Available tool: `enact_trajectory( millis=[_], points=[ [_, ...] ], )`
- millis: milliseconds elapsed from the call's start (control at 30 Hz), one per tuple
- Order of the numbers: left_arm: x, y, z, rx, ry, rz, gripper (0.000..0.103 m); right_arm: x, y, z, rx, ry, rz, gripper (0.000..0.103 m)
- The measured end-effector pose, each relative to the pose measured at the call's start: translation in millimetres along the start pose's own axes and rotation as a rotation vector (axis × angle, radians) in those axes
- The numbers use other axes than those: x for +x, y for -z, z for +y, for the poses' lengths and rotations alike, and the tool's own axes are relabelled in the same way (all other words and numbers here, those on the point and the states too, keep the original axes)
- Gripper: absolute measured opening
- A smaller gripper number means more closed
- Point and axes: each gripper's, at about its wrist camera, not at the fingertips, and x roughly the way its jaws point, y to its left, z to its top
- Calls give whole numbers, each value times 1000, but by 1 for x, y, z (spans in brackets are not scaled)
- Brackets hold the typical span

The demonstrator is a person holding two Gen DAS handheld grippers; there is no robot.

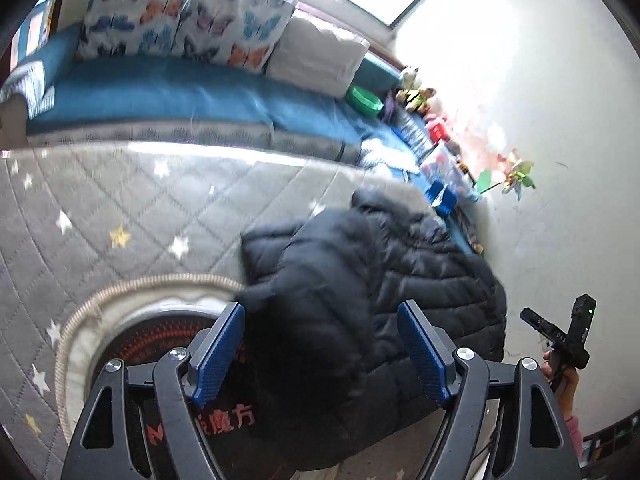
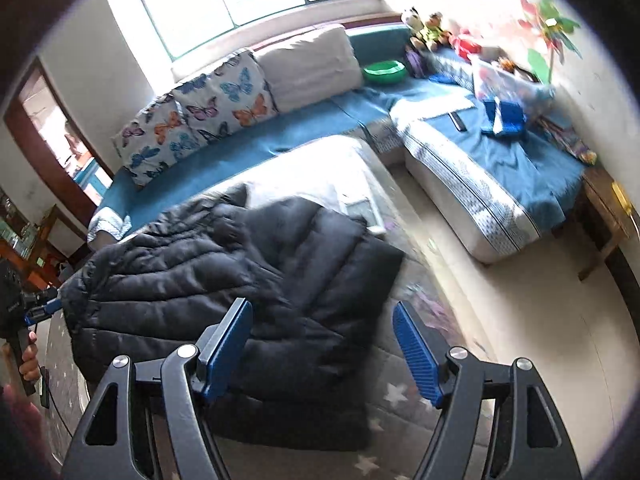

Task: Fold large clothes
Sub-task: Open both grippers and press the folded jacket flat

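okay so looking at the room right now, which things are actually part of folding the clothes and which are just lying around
Part of the job:
black puffer jacket, part folded
grey star rug under it
left gripper, right gripper, both open, nothing between the fingers

Just lying about:
butterfly cushions
white cushion
green bowl
stuffed toys
pinwheel

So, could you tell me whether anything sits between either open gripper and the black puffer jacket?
Nothing visible does. The black puffer jacket lies on the grey star rug, directly ahead of the left gripper and the right gripper, both open and empty.
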Motion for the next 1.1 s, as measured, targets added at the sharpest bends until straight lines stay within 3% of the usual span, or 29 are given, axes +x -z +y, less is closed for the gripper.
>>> enact_trajectory(
  millis=[167,267,333,567,600,867,967,1100],
  points=[
    [-11,-4,-40,87,64,-66,81,24,-7,27,-47,-12,-7,80],
    [7,-4,-53,123,47,-58,78,47,-10,34,-56,26,21,80],
    [25,-2,-51,115,60,-17,68,57,-8,34,-52,49,31,80],
    [88,14,-16,54,19,74,66,87,1,25,-62,81,78,80],
    [94,15,-15,57,3,80,61,92,3,22,-61,78,86,80],
    [115,28,-39,190,-135,83,63,86,-9,36,-61,103,62,81],
    [117,30,-43,214,-157,80,65,80,-19,51,-69,68,16,81],
    [118,30,-45,230,-166,78,66,99,-24,67,-100,74,35,81]
  ],
)
